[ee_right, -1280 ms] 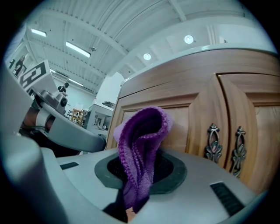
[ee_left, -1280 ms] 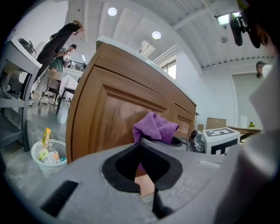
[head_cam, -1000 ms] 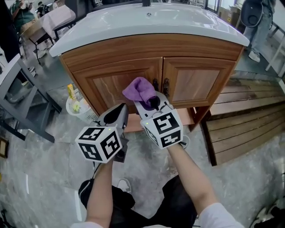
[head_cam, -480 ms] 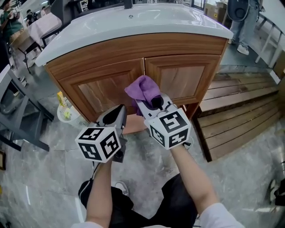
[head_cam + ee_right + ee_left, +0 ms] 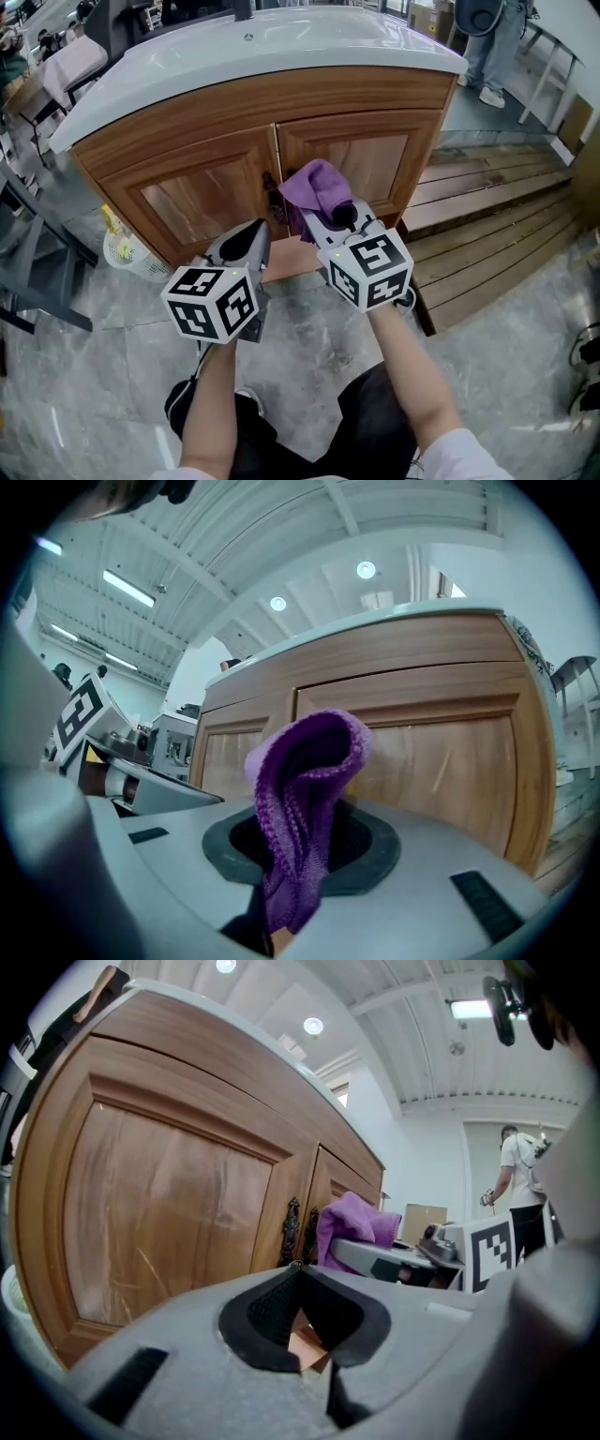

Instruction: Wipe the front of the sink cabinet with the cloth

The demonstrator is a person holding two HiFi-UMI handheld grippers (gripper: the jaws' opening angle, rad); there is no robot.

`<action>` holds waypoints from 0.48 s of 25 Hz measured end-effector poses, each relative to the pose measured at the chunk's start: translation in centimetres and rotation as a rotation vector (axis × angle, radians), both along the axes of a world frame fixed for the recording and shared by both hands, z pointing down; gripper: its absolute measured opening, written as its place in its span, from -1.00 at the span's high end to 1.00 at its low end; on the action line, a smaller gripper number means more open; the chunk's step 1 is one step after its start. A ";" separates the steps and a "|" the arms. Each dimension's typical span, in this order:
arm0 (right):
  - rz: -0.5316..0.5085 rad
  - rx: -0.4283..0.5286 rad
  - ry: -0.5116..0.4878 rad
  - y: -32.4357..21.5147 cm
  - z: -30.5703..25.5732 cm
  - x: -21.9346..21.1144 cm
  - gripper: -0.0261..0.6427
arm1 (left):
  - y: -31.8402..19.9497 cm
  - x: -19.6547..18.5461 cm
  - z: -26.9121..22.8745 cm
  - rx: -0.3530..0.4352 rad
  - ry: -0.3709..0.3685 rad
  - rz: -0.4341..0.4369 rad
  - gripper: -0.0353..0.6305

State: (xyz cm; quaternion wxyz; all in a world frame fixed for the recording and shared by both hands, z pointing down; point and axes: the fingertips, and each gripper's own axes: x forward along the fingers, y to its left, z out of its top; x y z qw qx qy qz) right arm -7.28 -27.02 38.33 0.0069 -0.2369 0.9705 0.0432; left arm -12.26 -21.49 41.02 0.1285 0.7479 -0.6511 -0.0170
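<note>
- Fingers of the right gripper (image 5: 292,860) squeeze the purple cloth (image 5: 305,780), and a soft lump of it sticks out past the tips.
- On the left gripper (image 5: 296,1274), the fingers are pressed together at the tips with nothing in them. It hangs low, just beside the right one.
- The cloth is up at the middle of the sink cabinet (image 5: 192,202), right by the two dark door handles (image 5: 269,192) (I can't tell if it touches the wood).
- I think most of the front is not wiped yet, because the cloth sits at just one spot.
- One thing could go wrong: the floppy cloth could catch on a handle. Then it could get pulled out of the grip, or tug a door open.
- A push that is too hard could fold the lump away. Then the hard gripper tips could scrape the wood.
- A push that is too soft would let the cloth only skim the door and clean nothing.
</note>
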 end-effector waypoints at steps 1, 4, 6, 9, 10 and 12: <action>0.016 0.005 0.005 -0.5 0.1 0.5 0.66 | -0.2 0.3 0.0 0.002 0.001 0.006 0.88; 0.064 0.012 0.014 -2.0 0.2 2.0 0.66 | -0.7 1.1 -0.1 0.009 0.001 0.025 0.88; 0.093 0.012 0.018 -3.0 0.3 3.0 0.66 | -1.0 1.6 0.1 0.007 0.000 0.036 0.88; 0.135 0.013 0.022 -4.4 0.3 4.6 0.66 | -1.4 2.2 0.2 0.005 0.001 0.052 0.88; 0.148 0.015 0.024 -4.9 0.3 5.0 0.66 | -1.5 2.3 0.2 0.007 0.000 0.056 0.88; 0.179 0.020 0.028 -5.9 0.5 6.1 0.66 | -1.8 2.7 0.1 0.010 -0.001 0.063 0.88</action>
